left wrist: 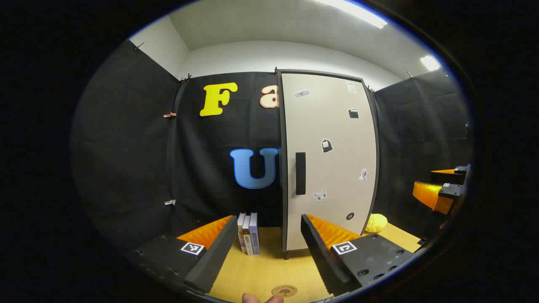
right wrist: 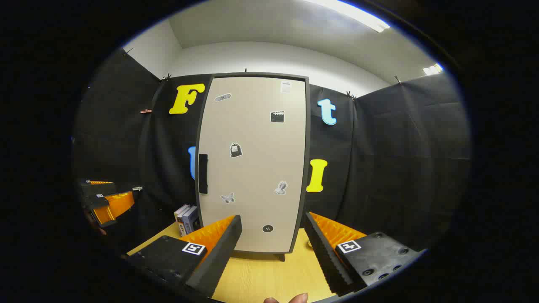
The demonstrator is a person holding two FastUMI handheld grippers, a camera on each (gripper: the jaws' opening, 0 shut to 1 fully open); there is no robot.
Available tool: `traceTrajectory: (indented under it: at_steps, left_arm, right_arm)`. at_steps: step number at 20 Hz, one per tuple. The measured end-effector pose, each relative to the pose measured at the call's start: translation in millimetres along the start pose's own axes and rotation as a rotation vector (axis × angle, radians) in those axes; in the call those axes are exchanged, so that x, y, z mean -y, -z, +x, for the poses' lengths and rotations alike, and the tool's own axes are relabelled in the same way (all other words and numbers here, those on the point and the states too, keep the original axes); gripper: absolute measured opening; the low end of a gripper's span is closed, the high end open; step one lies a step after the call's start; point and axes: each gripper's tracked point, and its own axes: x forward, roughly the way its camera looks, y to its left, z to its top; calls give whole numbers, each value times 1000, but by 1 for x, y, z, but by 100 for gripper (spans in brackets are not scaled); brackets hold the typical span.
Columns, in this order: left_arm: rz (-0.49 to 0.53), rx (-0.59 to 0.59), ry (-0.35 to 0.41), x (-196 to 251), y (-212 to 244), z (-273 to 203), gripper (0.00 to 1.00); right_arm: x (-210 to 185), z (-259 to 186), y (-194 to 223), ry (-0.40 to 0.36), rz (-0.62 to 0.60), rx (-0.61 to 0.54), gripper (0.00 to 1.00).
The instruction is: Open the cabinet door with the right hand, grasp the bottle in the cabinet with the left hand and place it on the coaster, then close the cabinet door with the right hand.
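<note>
Cabinet (right wrist: 252,164) stands shut on the worktop (left wrist: 265,269), its door handle (right wrist: 203,173) on the left edge. Books (left wrist: 248,233) just left of cabinet, yellow lump (left wrist: 376,222), maybe cloth, at its right. Coaster (left wrist: 284,290) in front. Left claw (left wrist: 265,244) and right claw (right wrist: 273,248) both apart, empty. Bottle location can't be told.

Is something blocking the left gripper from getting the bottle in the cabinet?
Yes. The tall beige cabinet door with stickers is shut, so it stands between the open left gripper and whatever is inside. Its black vertical handle is untouched; the right gripper, also open, is apart from it. The round brown coaster lies on the wooden table.
</note>
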Motion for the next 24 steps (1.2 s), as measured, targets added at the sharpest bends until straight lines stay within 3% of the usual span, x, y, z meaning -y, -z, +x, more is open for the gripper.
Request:
traceTrajectory:
  at_steps: [24]
  left_arm:
    - [3, -4, 10, -2, 0, -1, 95]
  right_arm:
    - [-3, -3, 6, 8, 20, -8, 98]
